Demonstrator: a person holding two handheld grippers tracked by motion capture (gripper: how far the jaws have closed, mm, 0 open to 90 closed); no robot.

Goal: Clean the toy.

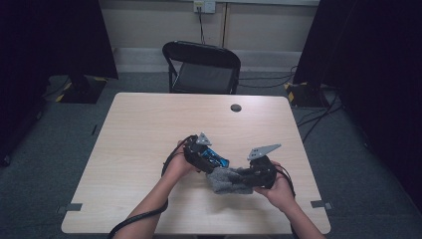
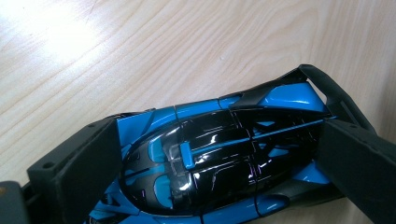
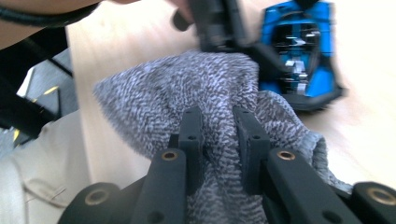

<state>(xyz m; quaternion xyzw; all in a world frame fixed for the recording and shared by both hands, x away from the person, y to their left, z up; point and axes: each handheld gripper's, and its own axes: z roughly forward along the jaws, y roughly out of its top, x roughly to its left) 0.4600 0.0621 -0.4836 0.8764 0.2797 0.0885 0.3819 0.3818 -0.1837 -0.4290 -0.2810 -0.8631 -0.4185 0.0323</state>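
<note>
up close in the right gripper view: right gripper [image 3: 219, 140] pinched narrow on a bunched grey cloth [image 3: 187, 88], fabric caught between the pads, rest of it draped over the table toward the blue toy car [image 3: 299, 51] just beyond. in the left gripper view: left gripper [image 2: 219, 163] clamped across the car [image 2: 219, 158] from both sides, pads pressed to its flanks; glossy black canopy, blue body panels, black rear wing sharp here, blurred in the right gripper view. no lettering or brand readable anywhere on car or cloth. from the high view: left gripper [image 1: 206, 158] and right gripper [image 1: 251, 175] near each other at the near middle of the light wood table [image 1: 149, 129], cloth [image 1: 226, 180] between them, car [image 1: 217, 159] just behind it, forearms entering from the bottom edge. farther out: small dark disc [image 1: 236, 107] near the far edge, black folding chair [image 1: 201, 67] behind the table, grey carpet, black curtains either side, cables along the floor, wall socket [image 1: 204, 6] up top.
</note>
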